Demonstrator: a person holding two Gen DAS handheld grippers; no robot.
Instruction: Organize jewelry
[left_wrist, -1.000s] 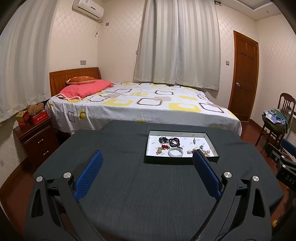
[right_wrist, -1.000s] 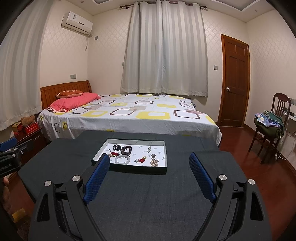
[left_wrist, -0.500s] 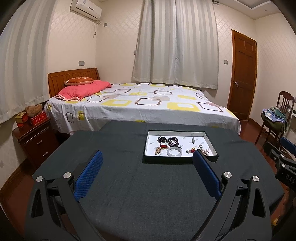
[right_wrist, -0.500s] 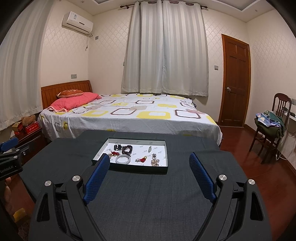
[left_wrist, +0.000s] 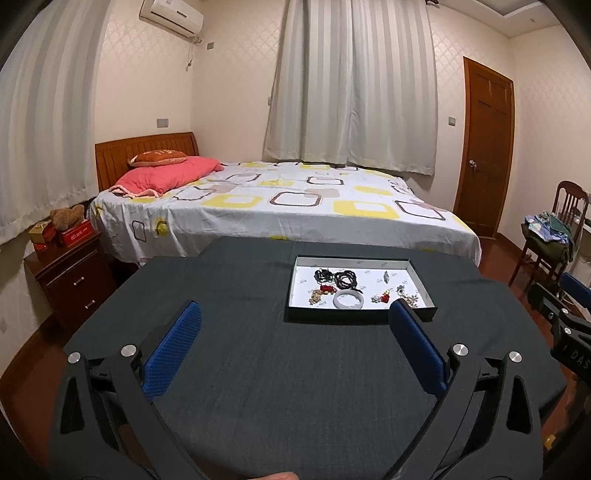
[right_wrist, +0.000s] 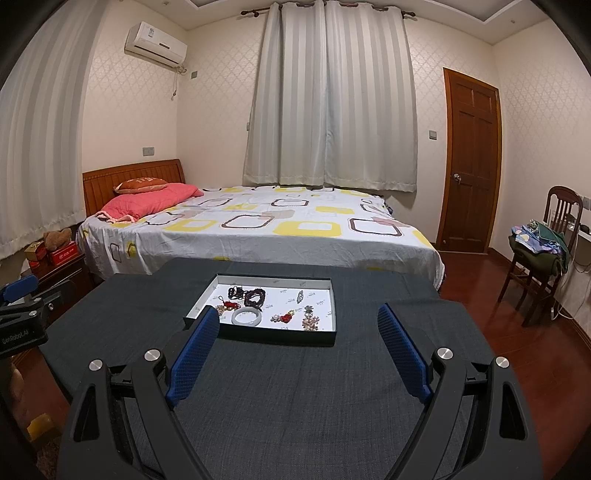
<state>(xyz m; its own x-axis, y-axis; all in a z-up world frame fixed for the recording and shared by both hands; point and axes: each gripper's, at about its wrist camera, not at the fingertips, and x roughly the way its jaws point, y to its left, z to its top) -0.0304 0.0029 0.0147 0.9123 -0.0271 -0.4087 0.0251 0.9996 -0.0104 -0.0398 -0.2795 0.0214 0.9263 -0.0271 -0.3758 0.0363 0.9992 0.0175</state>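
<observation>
A shallow dark tray (left_wrist: 358, 319) with a white floor sits on the dark cloth-covered table (left_wrist: 258, 369); it also shows in the right wrist view (right_wrist: 277, 338). In it lie a pale bangle (left_wrist: 348, 299) (right_wrist: 247, 316), dark bead bracelets (left_wrist: 345, 278) (right_wrist: 255, 297), red knotted charms (left_wrist: 384, 297) (right_wrist: 285, 317) and small brooches (right_wrist: 309, 322). My left gripper (left_wrist: 295, 314) is open and empty, well short of the tray. My right gripper (right_wrist: 297, 314) is open and empty, also short of the tray. The right gripper's side shows in the left wrist view (left_wrist: 570, 332), and the left gripper's in the right wrist view (right_wrist: 22, 310).
A bed (left_wrist: 280, 206) with a patterned sheet stands beyond the table. A wooden nightstand (left_wrist: 70, 273) is at the left. A chair (right_wrist: 535, 258) piled with clothes and a wooden door (right_wrist: 471, 166) are at the right.
Both grippers have drifted slightly; the tray sits a little differently in each view. Both stay open and empty.
</observation>
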